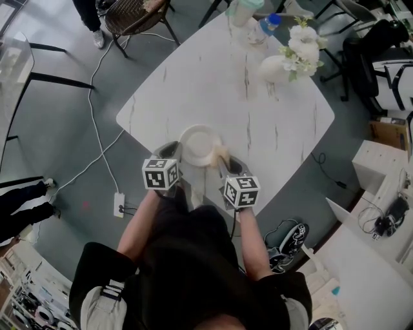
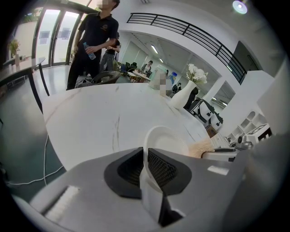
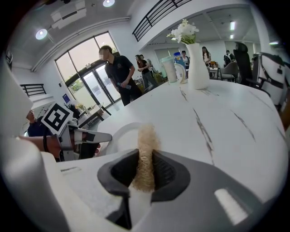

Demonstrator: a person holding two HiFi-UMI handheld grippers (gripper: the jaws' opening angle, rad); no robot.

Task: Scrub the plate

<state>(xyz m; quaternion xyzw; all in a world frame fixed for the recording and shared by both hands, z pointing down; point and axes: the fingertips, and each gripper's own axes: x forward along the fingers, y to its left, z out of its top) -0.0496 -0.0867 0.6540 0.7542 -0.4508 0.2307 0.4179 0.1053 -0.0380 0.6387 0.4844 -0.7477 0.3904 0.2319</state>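
Observation:
A white plate (image 1: 199, 144) is held over the near edge of the white marble table (image 1: 271, 122). My left gripper (image 1: 170, 151) is shut on the plate's (image 2: 168, 140) near rim, which runs down between its dark pads (image 2: 158, 168). My right gripper (image 1: 222, 161) is shut on a tan fibrous scrubber (image 1: 218, 153). The scrubber (image 3: 146, 154) stands up between the right jaws, its top against the plate's (image 3: 118, 135) right edge. In the left gripper view the scrubber (image 2: 202, 147) shows at the plate's far right side.
A white vase of white flowers (image 1: 290, 58), a cup (image 1: 242, 9) and a bottle (image 1: 264, 27) stand at the table's far side. A white cable with a power strip (image 1: 120, 204) lies on the grey floor at the left. A chair (image 1: 134, 15) and people stand beyond the table.

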